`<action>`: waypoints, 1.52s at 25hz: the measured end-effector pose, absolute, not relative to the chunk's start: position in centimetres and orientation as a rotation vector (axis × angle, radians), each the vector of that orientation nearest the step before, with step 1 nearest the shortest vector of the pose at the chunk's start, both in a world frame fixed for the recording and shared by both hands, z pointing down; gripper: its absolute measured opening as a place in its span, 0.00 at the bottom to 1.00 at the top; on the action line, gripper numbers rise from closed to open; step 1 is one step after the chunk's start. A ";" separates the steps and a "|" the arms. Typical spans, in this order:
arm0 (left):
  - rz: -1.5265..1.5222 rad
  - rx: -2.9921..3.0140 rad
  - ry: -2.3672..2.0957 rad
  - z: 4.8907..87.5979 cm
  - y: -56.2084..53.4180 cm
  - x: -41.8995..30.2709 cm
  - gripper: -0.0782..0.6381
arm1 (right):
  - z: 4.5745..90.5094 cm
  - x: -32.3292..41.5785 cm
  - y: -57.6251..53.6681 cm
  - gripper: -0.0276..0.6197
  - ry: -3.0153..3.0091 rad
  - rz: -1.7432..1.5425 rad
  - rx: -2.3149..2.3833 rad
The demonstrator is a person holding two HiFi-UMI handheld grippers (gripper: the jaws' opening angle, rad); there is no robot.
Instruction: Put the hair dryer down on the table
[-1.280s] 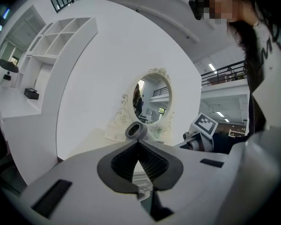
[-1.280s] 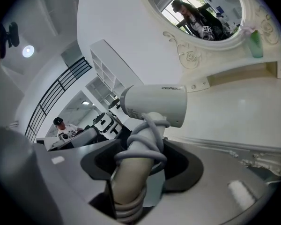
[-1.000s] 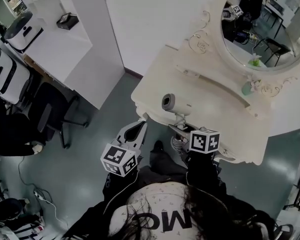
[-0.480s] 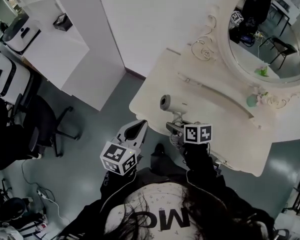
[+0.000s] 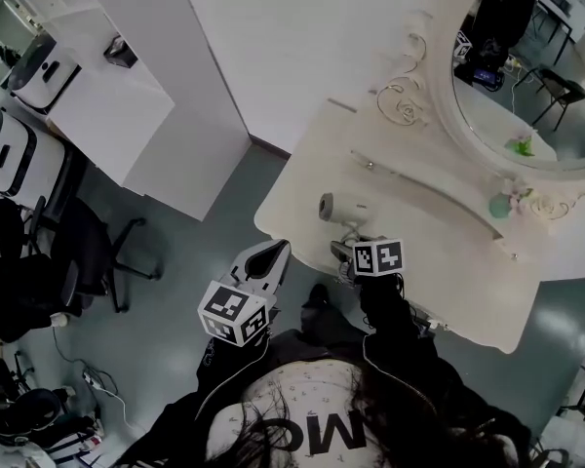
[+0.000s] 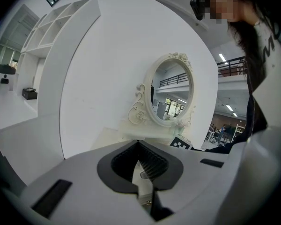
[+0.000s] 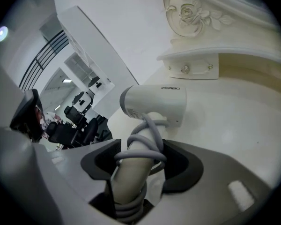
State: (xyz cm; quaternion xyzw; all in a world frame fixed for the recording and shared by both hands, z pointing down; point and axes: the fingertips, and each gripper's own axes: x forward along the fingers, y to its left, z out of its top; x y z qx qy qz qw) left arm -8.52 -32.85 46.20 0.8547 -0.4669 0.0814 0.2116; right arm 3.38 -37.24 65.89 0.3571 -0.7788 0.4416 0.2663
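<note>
A white hair dryer (image 5: 332, 208) hangs over the front left part of the cream dressing table (image 5: 448, 261). Its grey cord is wound round the handle (image 7: 131, 172). My right gripper (image 5: 347, 252) is shut on that handle, and in the right gripper view the dryer's barrel (image 7: 154, 103) lies sideways just beyond the right gripper (image 7: 138, 159). I cannot tell whether the dryer touches the tabletop. My left gripper (image 5: 266, 253) stays over the floor, left of the table's edge. In the left gripper view the left gripper (image 6: 139, 159) holds nothing and its jaws stand together.
An oval mirror (image 5: 536, 66) in a carved frame stands at the table's back, above a raised ledge (image 5: 424, 178). A small teal bottle (image 5: 500, 206) sits by the mirror's foot. A white cabinet (image 5: 127, 96) and a dark office chair (image 5: 97, 252) are at the left.
My right gripper has carried the hair dryer forward over the table and lower. The left gripper has hardly moved. The head view has swung a little.
</note>
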 end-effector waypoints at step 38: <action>0.298 2.411 -1.269 46.7 -36.1 -8.0 0.11 | 68.7 3.7 -48.1 0.46 -2.124 0.698 0.881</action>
